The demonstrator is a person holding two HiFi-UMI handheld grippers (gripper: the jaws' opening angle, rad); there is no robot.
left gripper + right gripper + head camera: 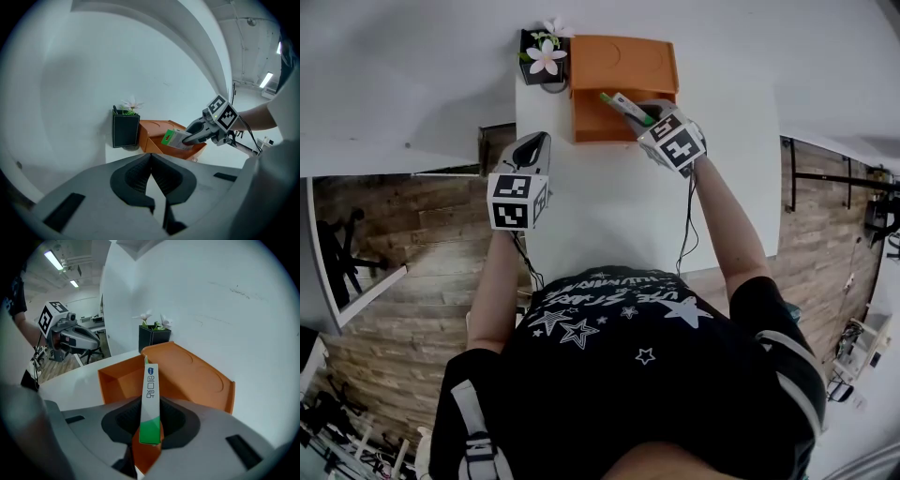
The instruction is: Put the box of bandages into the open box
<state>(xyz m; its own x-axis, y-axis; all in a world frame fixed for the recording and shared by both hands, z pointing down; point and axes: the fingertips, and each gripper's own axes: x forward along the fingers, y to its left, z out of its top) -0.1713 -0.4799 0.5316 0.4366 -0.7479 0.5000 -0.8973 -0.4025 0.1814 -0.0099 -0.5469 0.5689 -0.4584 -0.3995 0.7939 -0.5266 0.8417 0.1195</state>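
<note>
The open orange box stands at the far end of the white table, its lid tipped back against the wall. My right gripper is shut on the box of bandages, a slim white and green carton held over the orange box's opening. In the right gripper view the carton stands on edge between the jaws, pointing into the orange box. My left gripper hovers at the table's left edge, shut and holding nothing. From its view I see the carton above the orange box.
A black pot with a white flower stands left of the orange box, against the wall. The table is narrow, with wooden floor on both sides. The person's body fills the near side of the head view.
</note>
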